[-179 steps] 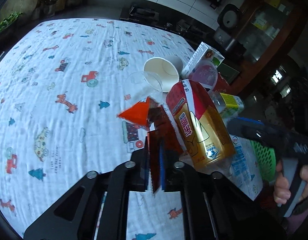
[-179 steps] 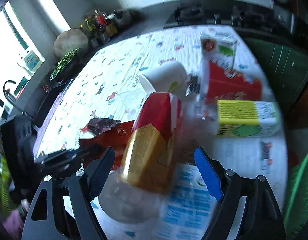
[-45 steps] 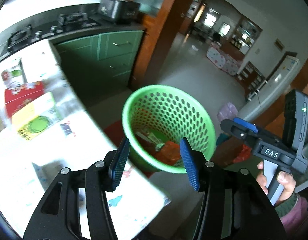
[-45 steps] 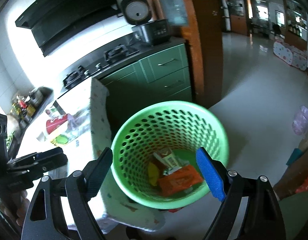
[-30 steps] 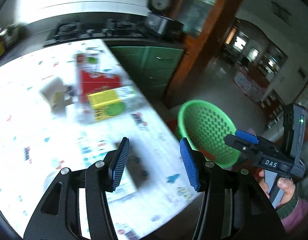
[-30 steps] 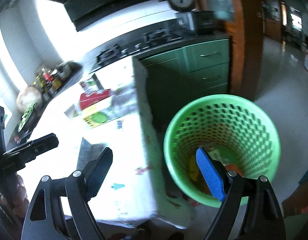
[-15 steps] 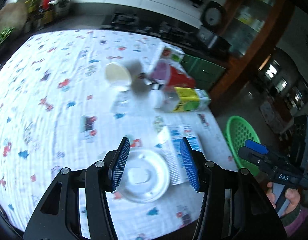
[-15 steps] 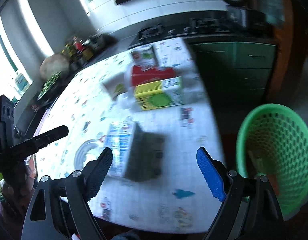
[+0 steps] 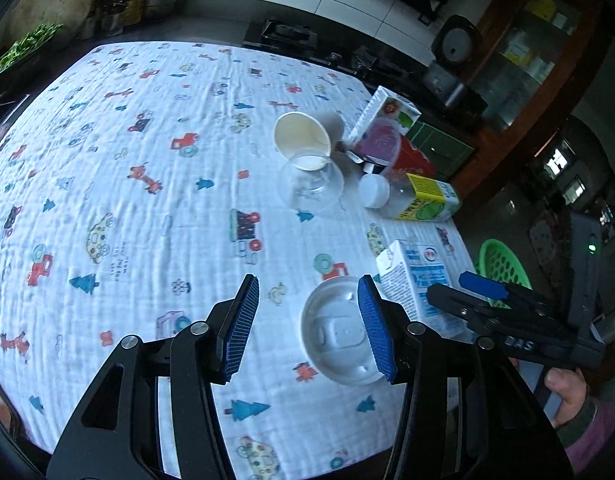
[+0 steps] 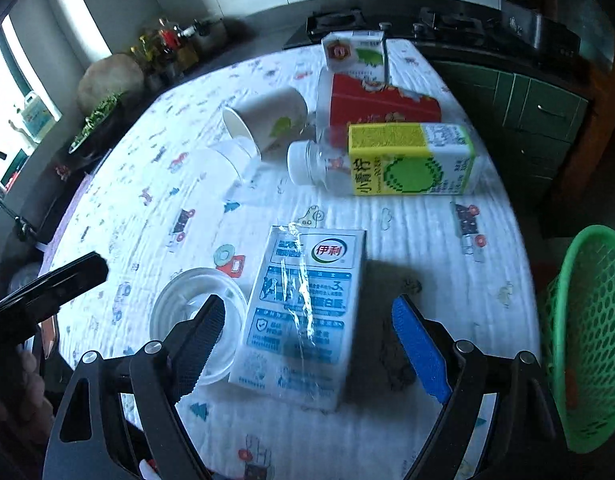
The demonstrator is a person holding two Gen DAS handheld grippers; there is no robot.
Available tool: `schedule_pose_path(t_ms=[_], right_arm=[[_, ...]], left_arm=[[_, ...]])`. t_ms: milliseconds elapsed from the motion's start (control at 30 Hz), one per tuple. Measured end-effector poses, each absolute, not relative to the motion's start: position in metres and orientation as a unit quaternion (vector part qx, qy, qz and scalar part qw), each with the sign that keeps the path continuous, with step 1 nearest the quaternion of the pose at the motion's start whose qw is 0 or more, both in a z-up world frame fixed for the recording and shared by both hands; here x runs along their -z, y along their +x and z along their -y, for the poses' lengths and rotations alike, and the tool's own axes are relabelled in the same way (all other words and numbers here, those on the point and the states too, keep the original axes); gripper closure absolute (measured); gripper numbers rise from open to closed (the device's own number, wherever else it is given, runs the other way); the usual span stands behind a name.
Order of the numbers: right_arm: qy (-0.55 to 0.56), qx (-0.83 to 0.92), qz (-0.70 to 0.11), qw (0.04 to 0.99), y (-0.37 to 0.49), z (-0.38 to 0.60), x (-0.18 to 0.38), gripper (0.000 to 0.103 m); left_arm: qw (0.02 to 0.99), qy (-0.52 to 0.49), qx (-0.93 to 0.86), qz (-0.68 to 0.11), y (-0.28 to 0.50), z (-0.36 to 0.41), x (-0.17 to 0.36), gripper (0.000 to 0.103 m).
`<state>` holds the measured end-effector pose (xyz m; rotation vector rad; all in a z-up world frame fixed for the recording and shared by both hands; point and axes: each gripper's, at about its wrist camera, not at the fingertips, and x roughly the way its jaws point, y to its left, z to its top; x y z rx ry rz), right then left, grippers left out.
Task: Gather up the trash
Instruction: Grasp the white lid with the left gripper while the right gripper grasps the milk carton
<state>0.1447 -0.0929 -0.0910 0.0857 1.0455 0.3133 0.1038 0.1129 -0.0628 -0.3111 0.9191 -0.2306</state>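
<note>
1. Now, the left gripper [image 9: 307,324] hangs over the near edge of the table [image 9: 119,184], pointing steeply down. Its jaws are about half apart and closing. Nothing is between the pads; the white plastic lid [image 9: 339,340] lies on the cloth just under and right of the gap, partly behind the right pad.

2. Left of the lid, the printed tablecloth [image 9: 107,140] is bare right across to the far-left rim, which leaves wide free room on that side.

3. Beyond the lid, toward the far edge, lie a clear plastic cup [image 9: 311,188] on its side and a paper cup [image 9: 303,138] touching it.

4. Just right of the lid lies the blue-and-white milk carton [image 10: 303,312], flat, its edge touching or nearly touching the lid.

5. The right gripper [image 10: 307,344] stands wide apart over that carton, gripping nothing; one finger is over the lid's rim, the blue pad [image 10: 417,350] is over bare cloth right of the carton.

6. Farther from the lid, past the carton, sit a capped clear bottle [image 10: 311,166], a yellow-green juice box [image 10: 411,160], a red box [image 10: 379,106] and a small white carton [image 10: 355,56], crowded together.

7. Right of the lid, off the table's edge and lower, stands the green basket [image 10: 587,340].
</note>
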Motion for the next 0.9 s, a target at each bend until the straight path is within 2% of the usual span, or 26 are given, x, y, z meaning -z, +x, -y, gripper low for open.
schedule_pose_path(t_ms=[400, 533, 900], right_arm=[[0.032, -0.115, -0.532, 0.838, 0.164, 0.082, 0.118, 0.021], [0.039, -0.118, -0.542, 0.831, 0.165, 0.085, 0.123, 0.035], [0.043, -0.123, -0.533, 0.836, 0.153, 0.102, 0.115, 0.038]], left_arm=[[0.866, -0.146, 0.126, -0.462, 0.108, -0.115, 0.080, 0.064], [0.860, -0.137, 0.133, -0.473, 0.111, -0.106, 0.087, 0.064], [0.846, -0.116, 0.140, -0.501, 0.117, -0.088, 0.111, 0.064]])
